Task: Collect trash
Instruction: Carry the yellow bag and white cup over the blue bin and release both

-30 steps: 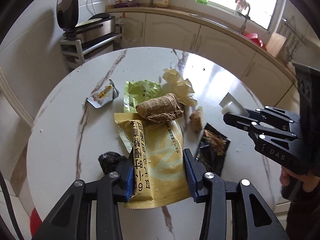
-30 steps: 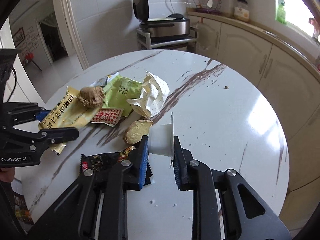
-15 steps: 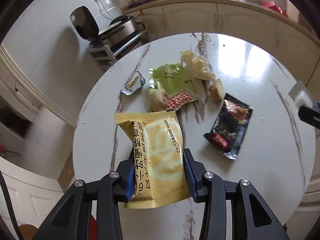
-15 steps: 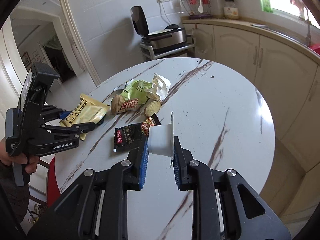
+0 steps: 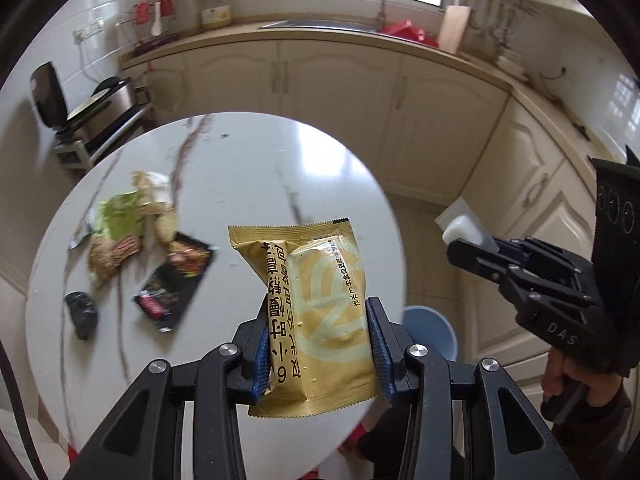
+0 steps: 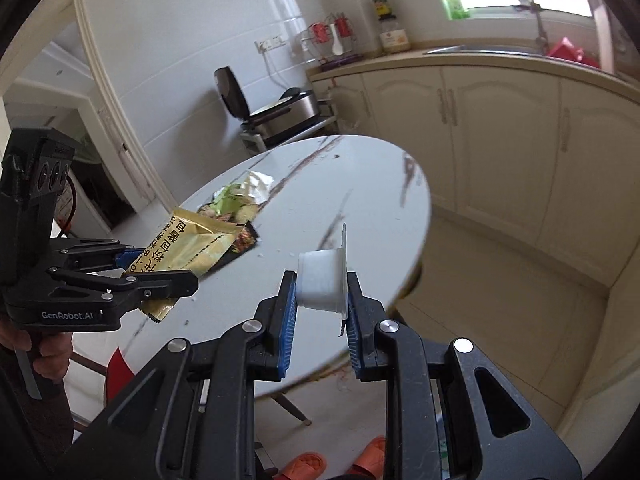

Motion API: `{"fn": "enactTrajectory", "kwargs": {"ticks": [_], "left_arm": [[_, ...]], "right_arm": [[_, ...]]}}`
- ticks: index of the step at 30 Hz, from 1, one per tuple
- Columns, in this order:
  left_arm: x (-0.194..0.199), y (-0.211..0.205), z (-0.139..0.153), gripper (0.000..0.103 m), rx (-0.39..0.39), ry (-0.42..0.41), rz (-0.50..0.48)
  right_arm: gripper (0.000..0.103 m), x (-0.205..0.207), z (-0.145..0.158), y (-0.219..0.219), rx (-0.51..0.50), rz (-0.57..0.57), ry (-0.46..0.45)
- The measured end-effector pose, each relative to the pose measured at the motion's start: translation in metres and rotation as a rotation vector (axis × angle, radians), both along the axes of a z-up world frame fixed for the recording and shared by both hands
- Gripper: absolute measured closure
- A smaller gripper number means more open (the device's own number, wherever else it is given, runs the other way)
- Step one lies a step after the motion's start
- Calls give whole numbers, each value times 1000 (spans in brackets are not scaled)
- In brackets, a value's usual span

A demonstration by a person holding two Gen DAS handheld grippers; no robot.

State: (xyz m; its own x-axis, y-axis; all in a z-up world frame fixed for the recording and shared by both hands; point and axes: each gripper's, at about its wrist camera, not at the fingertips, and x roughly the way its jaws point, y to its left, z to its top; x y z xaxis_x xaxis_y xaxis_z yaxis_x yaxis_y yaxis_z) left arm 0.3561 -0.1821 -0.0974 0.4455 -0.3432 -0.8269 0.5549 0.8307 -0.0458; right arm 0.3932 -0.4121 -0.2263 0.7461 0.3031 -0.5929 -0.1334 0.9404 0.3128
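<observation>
Clamping the yellow wrapper (image 5: 320, 312), the left gripper (image 5: 318, 350) hangs just above the blue bin (image 5: 430, 330) — right gripper (image 6: 320, 312) pinches a white cup (image 6: 322, 280) beyond the table (image 6: 360, 184) edge.

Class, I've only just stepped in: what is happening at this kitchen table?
A person is clearing trash from a round marble table, with a handheld gripper in each hand. The left gripper is clamped on a yellow snack packet, lifted off the table. The right gripper is clamped on a small white plastic cup, held near the table's edge. A black wrapper, a green wrapper and other scraps lie on the table. A blue bin shows below the table's edge.
</observation>
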Motion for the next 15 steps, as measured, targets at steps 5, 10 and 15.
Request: {"fn": "enactTrajectory", "kwargs": {"ticks": [5, 10, 15], "left_arm": [[-19, -79, -27, 64, 15, 43, -163], [-30, -138, -67, 64, 62, 113, -251], [-30, -181, -109, 64, 112, 187, -301]], "right_arm": [[82, -43, -32, -57, -10, -147, 57], [79, -68, -70, -108, 19, -283, 125], [56, -81, -108, -145, 56, -399, 215]]}}
